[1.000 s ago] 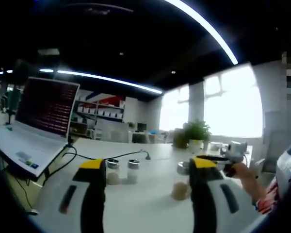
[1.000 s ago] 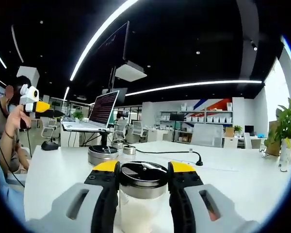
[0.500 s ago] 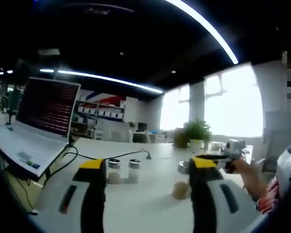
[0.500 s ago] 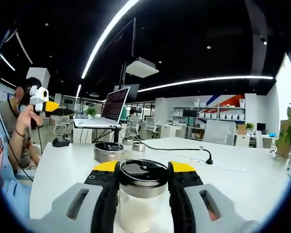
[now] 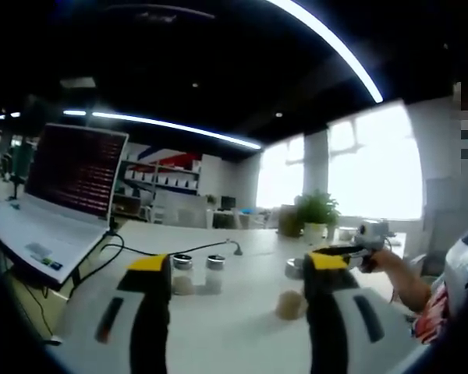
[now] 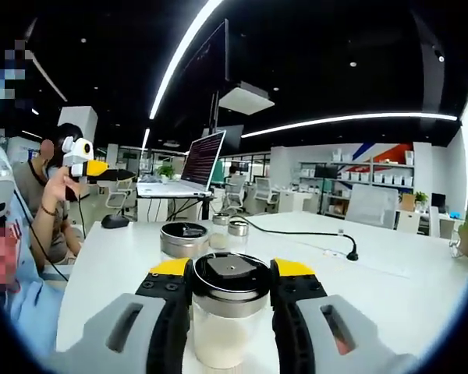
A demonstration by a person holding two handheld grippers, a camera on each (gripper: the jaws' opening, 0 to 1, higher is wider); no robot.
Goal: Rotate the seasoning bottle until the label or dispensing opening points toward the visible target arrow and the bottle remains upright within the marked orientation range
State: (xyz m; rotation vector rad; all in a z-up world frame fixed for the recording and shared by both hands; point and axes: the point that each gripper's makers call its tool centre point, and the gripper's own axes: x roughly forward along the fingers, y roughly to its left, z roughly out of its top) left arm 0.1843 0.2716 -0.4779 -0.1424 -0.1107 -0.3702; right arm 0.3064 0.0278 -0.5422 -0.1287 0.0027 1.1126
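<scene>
- Since a second ago the right gripper view has swung: the laptop [image 6: 189, 173] and the round tin [image 6: 184, 238] sit further toward 3 o'clock than before, and the bottle lid's square top now faces the lens more flatly. The left gripper view has barely shifted.
- Right hand-held gripper [image 6: 231, 289]: yellow-tipped jaws closed snugly on the seasoning bottle [image 6: 229, 310], one jaw pressing each side just under the lid.
- Seasoning bottle: upright, clear body with pale contents, shiny metal lid; it stands at 6 o'clock in the right gripper view, on the white counter [image 6: 390, 288].
- Beyond the bottle at 12 o'clock: the round tin, then two small jars [image 6: 228, 231] side by side, a black cable [image 6: 312, 234] running off toward 3 o'clock.
- Left hand-held gripper [image 5: 234, 269]: jaws spread wide, nothing between them, raised above the counter [image 5: 234, 327].
- In the left gripper view the two small jars [image 5: 196, 274] stand between the jaws; the laptop [image 5: 58, 202] is at 9 o'clock, a potted plant [image 5: 316, 214] at 1 o'clock.
- At 9 o'clock in the right gripper view, a person's hand [image 6: 61, 187] holds the other gripper up.
</scene>
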